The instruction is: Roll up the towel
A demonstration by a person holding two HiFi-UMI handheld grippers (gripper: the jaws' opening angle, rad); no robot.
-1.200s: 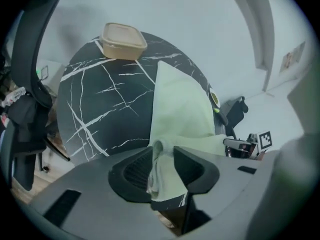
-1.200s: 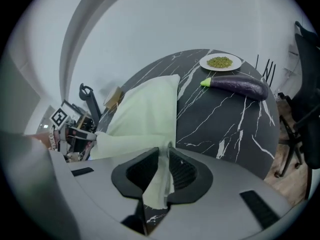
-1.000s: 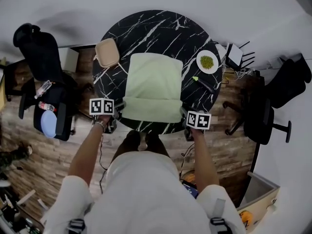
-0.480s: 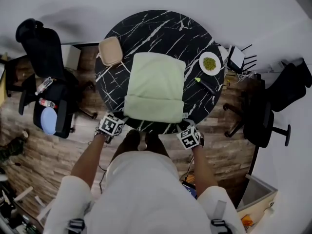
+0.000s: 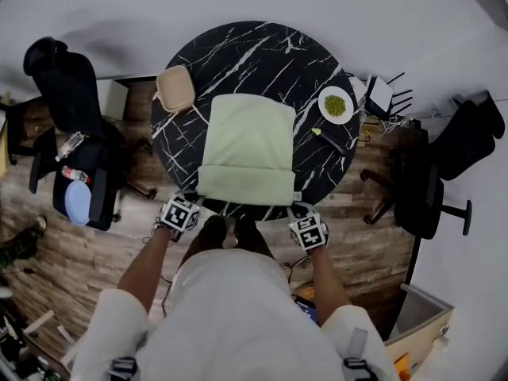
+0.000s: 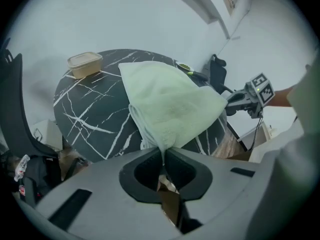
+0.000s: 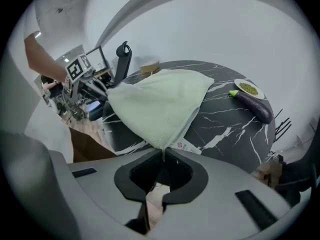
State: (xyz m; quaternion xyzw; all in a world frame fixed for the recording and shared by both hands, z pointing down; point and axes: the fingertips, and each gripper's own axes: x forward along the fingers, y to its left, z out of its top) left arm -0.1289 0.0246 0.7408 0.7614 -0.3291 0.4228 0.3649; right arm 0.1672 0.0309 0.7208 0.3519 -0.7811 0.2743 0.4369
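Observation:
A pale green towel (image 5: 248,145) lies flat on the round black marble table (image 5: 246,54), with a folded band along its near edge. My left gripper (image 5: 194,200) is shut on the towel's near left corner; in the left gripper view the towel (image 6: 170,104) rises as a peak into the pinched jaws of the left gripper (image 6: 163,151). My right gripper (image 5: 295,208) holds the near right corner, its jaws closing with the towel (image 7: 160,104) pressed between them at the right gripper (image 7: 163,153). A white label hangs by that corner.
A beige lidded box (image 5: 175,88) sits at the table's far left. A white plate of green bits (image 5: 336,105) and a dark eggplant (image 5: 333,140) lie at the right. Black office chairs (image 5: 75,125) (image 5: 432,189) stand on both sides.
Both grippers came in from the towel's sides to its near corners, rolled inward, and closed on them. The towel's body has stayed in place.

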